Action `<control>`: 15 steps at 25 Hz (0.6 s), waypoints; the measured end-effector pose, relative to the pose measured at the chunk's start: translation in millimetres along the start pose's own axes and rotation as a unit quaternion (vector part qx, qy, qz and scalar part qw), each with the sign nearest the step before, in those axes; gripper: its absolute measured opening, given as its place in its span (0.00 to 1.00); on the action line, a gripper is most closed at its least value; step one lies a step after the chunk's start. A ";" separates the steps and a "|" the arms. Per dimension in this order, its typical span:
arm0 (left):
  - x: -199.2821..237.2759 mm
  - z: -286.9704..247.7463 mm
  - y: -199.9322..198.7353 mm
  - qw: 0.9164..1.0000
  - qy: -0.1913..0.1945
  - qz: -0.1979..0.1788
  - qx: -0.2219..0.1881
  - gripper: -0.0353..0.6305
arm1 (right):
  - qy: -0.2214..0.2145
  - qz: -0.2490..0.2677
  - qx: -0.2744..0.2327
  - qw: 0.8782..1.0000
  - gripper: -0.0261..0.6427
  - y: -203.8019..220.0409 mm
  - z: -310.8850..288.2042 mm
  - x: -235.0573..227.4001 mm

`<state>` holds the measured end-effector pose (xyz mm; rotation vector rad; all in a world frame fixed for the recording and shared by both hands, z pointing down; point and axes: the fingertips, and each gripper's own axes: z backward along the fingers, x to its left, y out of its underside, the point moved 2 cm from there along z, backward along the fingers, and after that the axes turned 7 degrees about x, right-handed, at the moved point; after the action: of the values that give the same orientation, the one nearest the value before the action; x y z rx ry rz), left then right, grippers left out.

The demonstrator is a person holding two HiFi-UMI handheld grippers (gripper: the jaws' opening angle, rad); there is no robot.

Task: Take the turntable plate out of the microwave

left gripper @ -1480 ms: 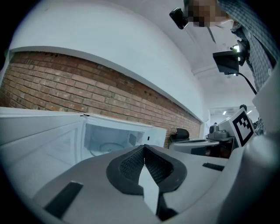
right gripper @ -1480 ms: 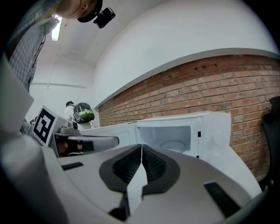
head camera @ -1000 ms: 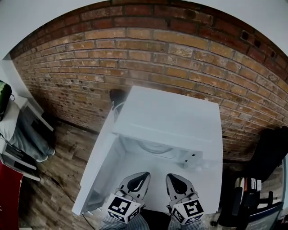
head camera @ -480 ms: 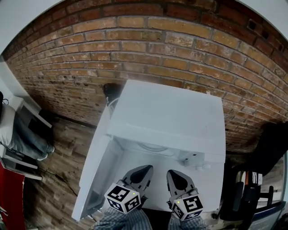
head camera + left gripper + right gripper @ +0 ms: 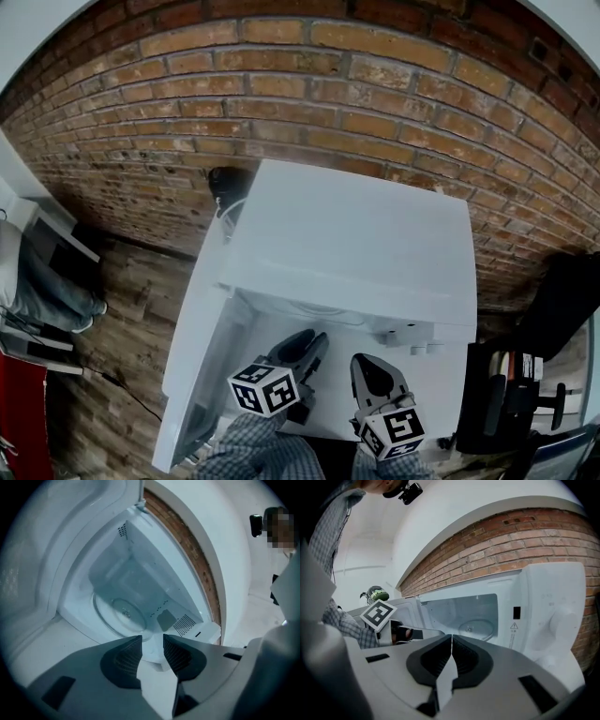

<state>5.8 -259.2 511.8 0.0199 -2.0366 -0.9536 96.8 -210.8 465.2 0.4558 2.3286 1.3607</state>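
Note:
The white microwave [image 5: 356, 234] stands with its door [image 5: 192, 366] swung open to the left. The clear glass turntable plate [image 5: 123, 616] lies flat on the cavity floor, and the right gripper view also shows the plate [image 5: 477, 629]. My left gripper [image 5: 152, 639] is just in front of the cavity mouth, rolled to one side. Its jaws have just been opening and nothing is between them. Seen from above, the left gripper [image 5: 314, 345] reaches the opening's front edge. My right gripper [image 5: 451, 637] is shut and empty, and the head view shows the right gripper [image 5: 366, 364] beside the left one, a little further back.
The control panel with knobs [image 5: 560, 620] is at the microwave's right. A brick wall [image 5: 309, 103] rises close behind it. Wooden floor [image 5: 122, 309] and furniture lie to the left. A dark chair and clutter [image 5: 525, 394] stand at the right.
The left gripper has rolled, moved forward towards the cavity and opened its jaws. The right gripper has stayed shut and barely shifted.

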 end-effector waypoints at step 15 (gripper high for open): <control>67.2 -23.5 -11.8 0.972 -0.035 0.223 -0.065 0.28 | -0.007 0.005 0.027 1.000 0.07 7.6 -12.5 2.3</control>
<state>-23.3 -305.2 559.2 -0.5275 -1.9207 -0.8047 89.2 -215.4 477.1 0.4927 2.3584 1.2985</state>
